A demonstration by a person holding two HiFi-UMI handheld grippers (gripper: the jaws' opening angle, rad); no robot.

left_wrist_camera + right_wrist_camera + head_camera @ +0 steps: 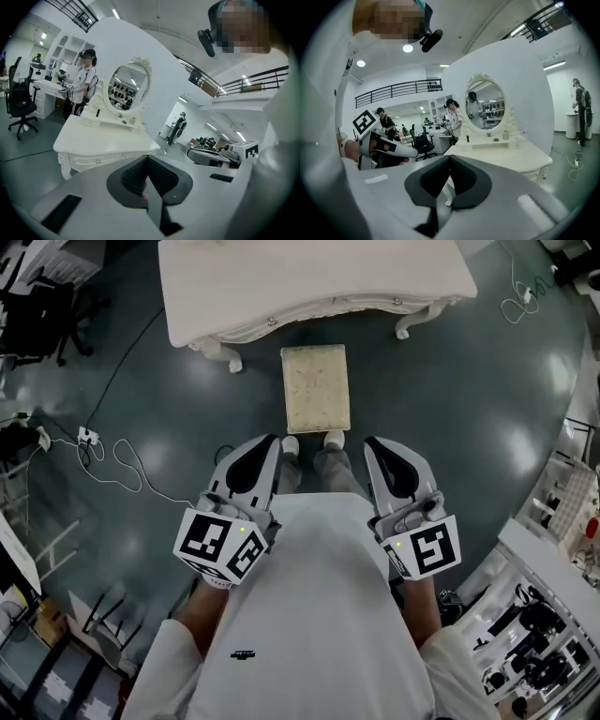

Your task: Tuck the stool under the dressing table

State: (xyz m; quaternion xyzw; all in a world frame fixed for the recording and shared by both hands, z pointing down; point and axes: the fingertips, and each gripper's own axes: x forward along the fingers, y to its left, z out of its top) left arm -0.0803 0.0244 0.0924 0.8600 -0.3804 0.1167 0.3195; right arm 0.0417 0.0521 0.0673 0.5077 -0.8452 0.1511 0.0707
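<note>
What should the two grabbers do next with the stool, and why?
Probably reach down toward the stool: it stands out in front of the dressing table, and the left gripper and right gripper are shut, empty, away from it.

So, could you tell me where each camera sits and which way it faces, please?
Head view: on the person's head, looking down at the cream cushioned stool; chest, feet, left gripper, right gripper show.
Left gripper view: on that gripper, facing the white carved dressing table; shut fingers show.
Right gripper view: likewise, on that gripper.
Both share the oval mirror.
</note>
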